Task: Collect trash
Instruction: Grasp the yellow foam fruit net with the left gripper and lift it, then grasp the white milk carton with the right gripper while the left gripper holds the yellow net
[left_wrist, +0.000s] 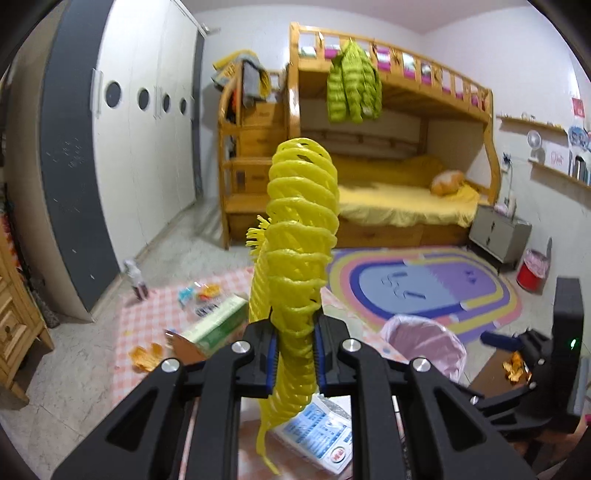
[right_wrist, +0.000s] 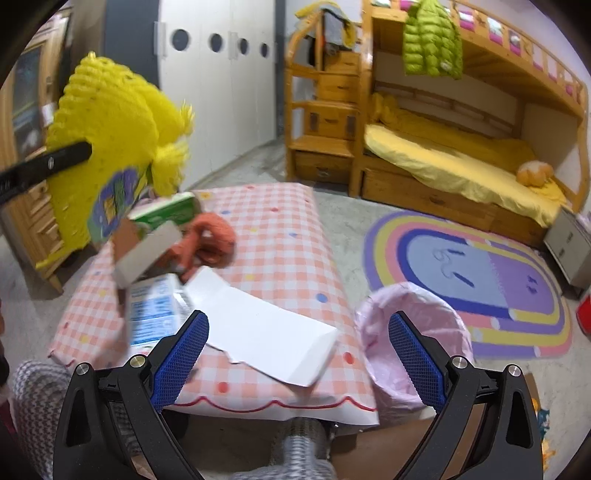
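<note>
- The left gripper (left_wrist: 295, 347) pinches a yellow foam net sleeve (left_wrist: 301, 229) between its blue pads; the sleeve stands nearly upright, rising toward 12 o'clock above the jaws while its tail hangs down toward 6 o'clock below them.
- The right gripper (right_wrist: 297, 350) has its jaws spread wide with nothing between the pads.
- From the right wrist, the same sleeve (right_wrist: 107, 122) shows blurred at 10 o'clock, held off the table, with a dark finger of the left gripper across it.
- The right wrist view shows the checked tablecloth (right_wrist: 280, 236) and what lies on it: a white torn sheet (right_wrist: 266, 325) just ahead of the open jaws, a blue-printed packet (right_wrist: 153, 314) at 9 o'clock, a green carton (right_wrist: 166, 210), a cardboard piece (right_wrist: 144, 254) and orange peel (right_wrist: 210, 240).
- The left wrist view shows the carton (left_wrist: 221, 317), a colourful wrapper (left_wrist: 201, 293) and orange scraps (left_wrist: 146, 354) on the cloth at 8 o'clock, plus a small bottle (left_wrist: 136, 277) on the floor.
- A bin with a pink liner (right_wrist: 413, 332) stands beside the table at 4 o'clock of the right view; its contents cannot be made out.
- A red bin (left_wrist: 532, 273) sits at 3 o'clock in the left view, near a grey cabinet (left_wrist: 498, 232).
</note>
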